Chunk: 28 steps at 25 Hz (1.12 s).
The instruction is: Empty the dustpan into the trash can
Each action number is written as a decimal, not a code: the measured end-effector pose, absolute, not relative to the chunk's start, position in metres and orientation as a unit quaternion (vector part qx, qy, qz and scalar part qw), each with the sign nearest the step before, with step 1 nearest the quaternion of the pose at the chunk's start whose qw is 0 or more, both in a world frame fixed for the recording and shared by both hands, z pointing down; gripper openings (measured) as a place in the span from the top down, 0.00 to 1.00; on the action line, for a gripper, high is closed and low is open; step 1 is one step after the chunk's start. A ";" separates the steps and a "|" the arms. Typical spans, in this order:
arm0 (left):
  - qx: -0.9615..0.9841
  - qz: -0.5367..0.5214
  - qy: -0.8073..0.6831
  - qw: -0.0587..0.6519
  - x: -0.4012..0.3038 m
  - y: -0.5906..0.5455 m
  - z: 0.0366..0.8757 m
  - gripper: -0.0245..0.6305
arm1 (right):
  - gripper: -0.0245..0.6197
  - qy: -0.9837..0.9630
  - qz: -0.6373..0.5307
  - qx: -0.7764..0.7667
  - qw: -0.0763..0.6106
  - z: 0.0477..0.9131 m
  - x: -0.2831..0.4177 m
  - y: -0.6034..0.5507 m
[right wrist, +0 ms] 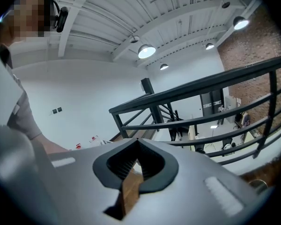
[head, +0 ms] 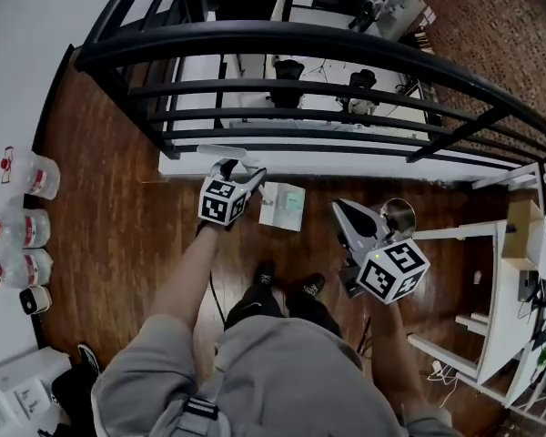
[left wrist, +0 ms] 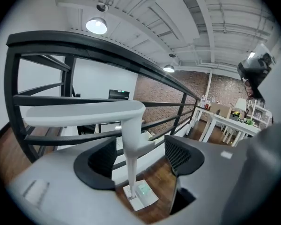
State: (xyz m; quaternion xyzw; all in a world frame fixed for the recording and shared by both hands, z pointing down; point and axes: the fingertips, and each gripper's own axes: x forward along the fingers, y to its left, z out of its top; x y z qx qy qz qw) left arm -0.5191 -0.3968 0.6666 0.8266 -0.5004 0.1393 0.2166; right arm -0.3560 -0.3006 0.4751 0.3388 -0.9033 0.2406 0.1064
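Black railing (head: 300, 39), edging the wood floor. White long-handled dustpan (head: 282, 206), upright on the floor before it, its handle between the spread, unclamped jaws of the left gripper (head: 241, 169), seemingly placed for pickup. Round metal bin (head: 399, 215), probably the trash can, beside the right gripper (head: 344, 210), whose jaws are together and empty.

I find the black railing (head: 300, 39) closing off everything ahead. This side of it the wooden floor (head: 118, 198) lies open. Bottles (head: 23, 228) line the wall off its left end, a white table (head: 511, 321) crowds its right end, and the dustpan (head: 282, 206) stands just before it.
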 end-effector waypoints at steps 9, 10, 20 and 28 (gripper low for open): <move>0.837 0.169 -0.496 0.160 -0.494 -0.428 0.676 0.64 | 0.96 -0.884 0.253 0.375 0.115 0.486 -0.334 -0.305; 0.835 0.169 -0.499 0.157 -0.493 -0.429 0.676 0.64 | 0.96 -0.883 0.254 0.379 0.114 0.486 -0.331 -0.306; 0.859 0.156 -0.471 0.124 -0.455 -0.425 0.637 0.64 | 0.96 -0.870 0.254 0.412 0.096 0.479 -0.302 -0.308; 0.887 0.129 -0.436 0.080 -0.408 -0.433 0.549 0.64 | 0.96 -0.852 0.241 0.462 0.064 0.457 -0.254 -0.304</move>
